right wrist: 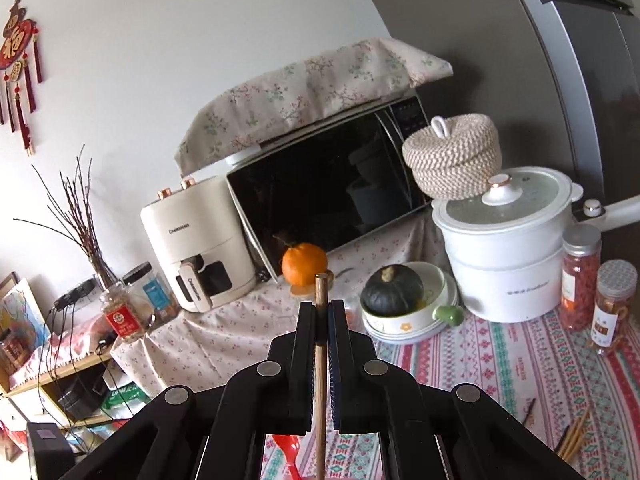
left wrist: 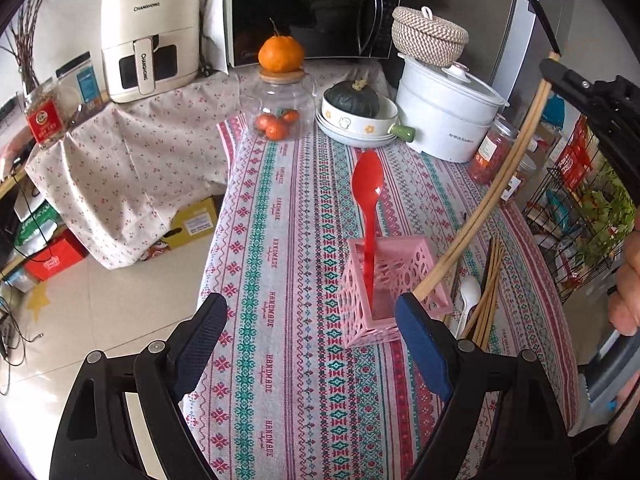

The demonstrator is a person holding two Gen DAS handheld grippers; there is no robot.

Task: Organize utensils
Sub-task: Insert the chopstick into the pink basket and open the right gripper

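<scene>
A pink openwork holder (left wrist: 394,280) stands on the patterned tablecloth (left wrist: 288,240), with a red spoon (left wrist: 367,184) upright in it. My left gripper (left wrist: 312,316) hovers open just before the holder, nothing between its blue pads. At the upper right, my right gripper (left wrist: 560,74) is shut on a pair of wooden chopsticks (left wrist: 500,184) that slant down, their lower ends at the holder's right rim. In the right wrist view, my right gripper (right wrist: 321,308) pinches the chopsticks (right wrist: 320,380), and the red spoon (right wrist: 286,450) shows below. A white spoon (left wrist: 469,292) and several chopsticks (left wrist: 490,288) lie right of the holder.
At the table's back stand a glass jar of tangerines (left wrist: 280,108), a bowl with a dark squash (left wrist: 354,100), a white pot (left wrist: 448,112) and red jars (left wrist: 490,152). A wire rack (left wrist: 576,216) is on the right, a hand (left wrist: 628,280) too. Floor lies off the left edge.
</scene>
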